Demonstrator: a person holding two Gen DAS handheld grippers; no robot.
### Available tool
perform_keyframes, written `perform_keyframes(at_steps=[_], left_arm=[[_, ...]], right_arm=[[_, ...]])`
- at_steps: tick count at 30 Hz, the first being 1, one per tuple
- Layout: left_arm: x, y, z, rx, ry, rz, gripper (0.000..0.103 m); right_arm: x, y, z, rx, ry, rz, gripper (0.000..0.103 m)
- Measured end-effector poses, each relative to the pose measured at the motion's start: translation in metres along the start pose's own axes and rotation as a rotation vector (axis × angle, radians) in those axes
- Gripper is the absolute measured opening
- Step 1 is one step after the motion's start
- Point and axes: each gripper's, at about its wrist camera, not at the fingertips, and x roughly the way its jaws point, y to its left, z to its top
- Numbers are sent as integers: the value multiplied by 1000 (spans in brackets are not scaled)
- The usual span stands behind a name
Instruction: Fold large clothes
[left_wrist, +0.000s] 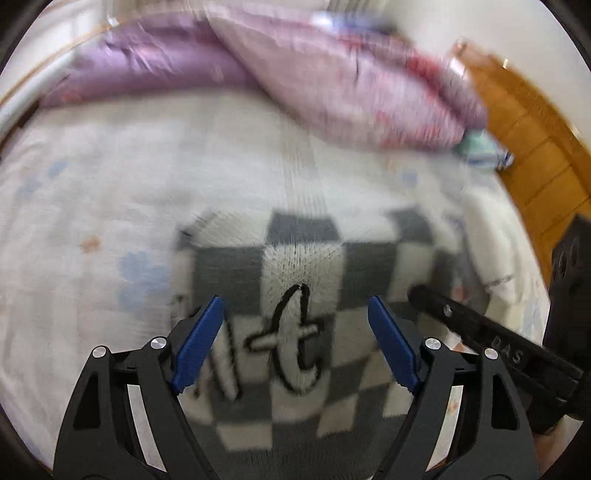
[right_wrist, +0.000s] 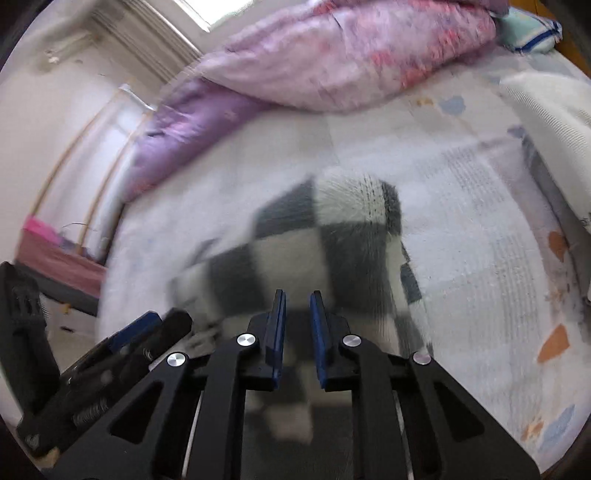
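A grey-and-white checkered knit sweater (left_wrist: 303, 266) with black lettering lies on the bed sheet (left_wrist: 92, 206). My left gripper (left_wrist: 295, 314) is wide open over the lettered part, its blue pads apart and holding nothing. The right gripper's black body (left_wrist: 491, 339) shows at the right of the left wrist view. In the right wrist view the sweater (right_wrist: 332, 240) lies ahead of my right gripper (right_wrist: 297, 299), whose blue pads stand close together with a narrow gap; nothing shows between them. The left gripper (right_wrist: 122, 350) shows at the lower left there.
A pink patterned duvet (left_wrist: 354, 81) and a purple quilt (left_wrist: 147, 70) are piled at the back of the bed. A teal pillow (left_wrist: 480, 147) lies by the wooden headboard (left_wrist: 532, 140). The bed's left edge drops to the floor (right_wrist: 74, 332).
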Motion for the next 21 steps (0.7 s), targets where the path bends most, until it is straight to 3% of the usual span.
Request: perform_keyframes(at_steps=[4, 6, 9, 10, 14, 17, 19, 21], left_arm=[[54, 0, 19, 51, 114, 55, 78], [68, 2, 27, 40, 135, 45, 78], [85, 2, 37, 48, 151, 40, 80], [90, 1, 39, 55, 155, 28, 86], [84, -2, 35, 71, 149, -6, 90], [57, 13, 26, 18, 104, -100, 90], [35, 26, 15, -13, 50, -95, 90], [16, 43, 1, -60, 8, -56, 90]], right_arm=[[46, -42, 2, 73, 85, -82, 0], [63, -68, 0, 161, 100, -20, 0], [68, -74, 5, 154, 98, -24, 0], [71, -78, 6, 166, 100, -19, 0], [61, -88, 4, 213, 122, 47, 0], [26, -78, 2, 198, 129, 138, 6], [-1, -74, -6, 185, 112, 160, 22], [-28, -82, -20, 175, 61, 166, 73]])
